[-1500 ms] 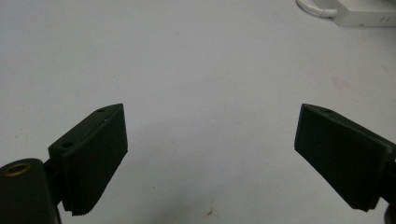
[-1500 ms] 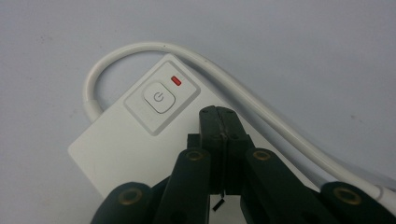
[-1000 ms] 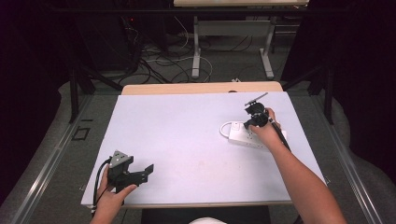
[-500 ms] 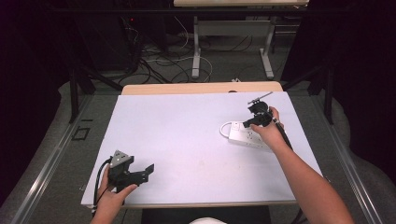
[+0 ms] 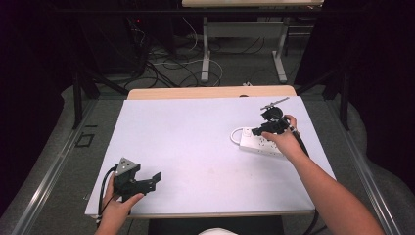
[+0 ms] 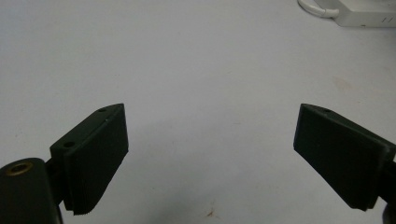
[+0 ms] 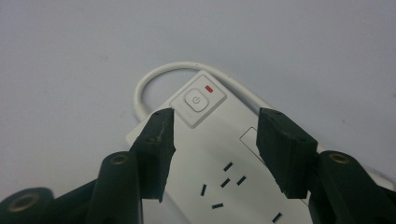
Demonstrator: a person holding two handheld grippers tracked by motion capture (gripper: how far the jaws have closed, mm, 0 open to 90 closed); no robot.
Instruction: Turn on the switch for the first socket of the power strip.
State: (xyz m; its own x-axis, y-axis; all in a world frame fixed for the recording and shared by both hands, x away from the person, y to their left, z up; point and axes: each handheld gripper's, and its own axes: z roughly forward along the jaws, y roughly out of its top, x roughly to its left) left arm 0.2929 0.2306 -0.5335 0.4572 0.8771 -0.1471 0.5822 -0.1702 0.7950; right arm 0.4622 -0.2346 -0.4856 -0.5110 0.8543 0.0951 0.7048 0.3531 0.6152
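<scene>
A white power strip (image 5: 258,143) lies on the right side of the white table (image 5: 195,137), its white cable (image 7: 159,77) looping off the end. Its power button (image 7: 196,101) has a small red light lit beside it. My right gripper (image 5: 266,128) hovers just above the strip's button end; its jaws have just been opening and stand apart over the strip (image 7: 219,154) with nothing pinched between them. My left gripper (image 5: 147,182) rests near the table's front left corner, open wide, bare table between its fingers (image 6: 95,158). The strip's end (image 6: 359,11) shows far off.
The table's wooden far edge (image 5: 210,92) backs onto a dark floor with cables and a metal table leg frame (image 5: 205,49). A thin dark tool (image 5: 275,103) lies just beyond the right gripper. Small stains (image 6: 343,83) mark the table surface.
My right gripper has lifted slightly off the power strip and its jaws have spread apart. The left gripper has stayed put.
</scene>
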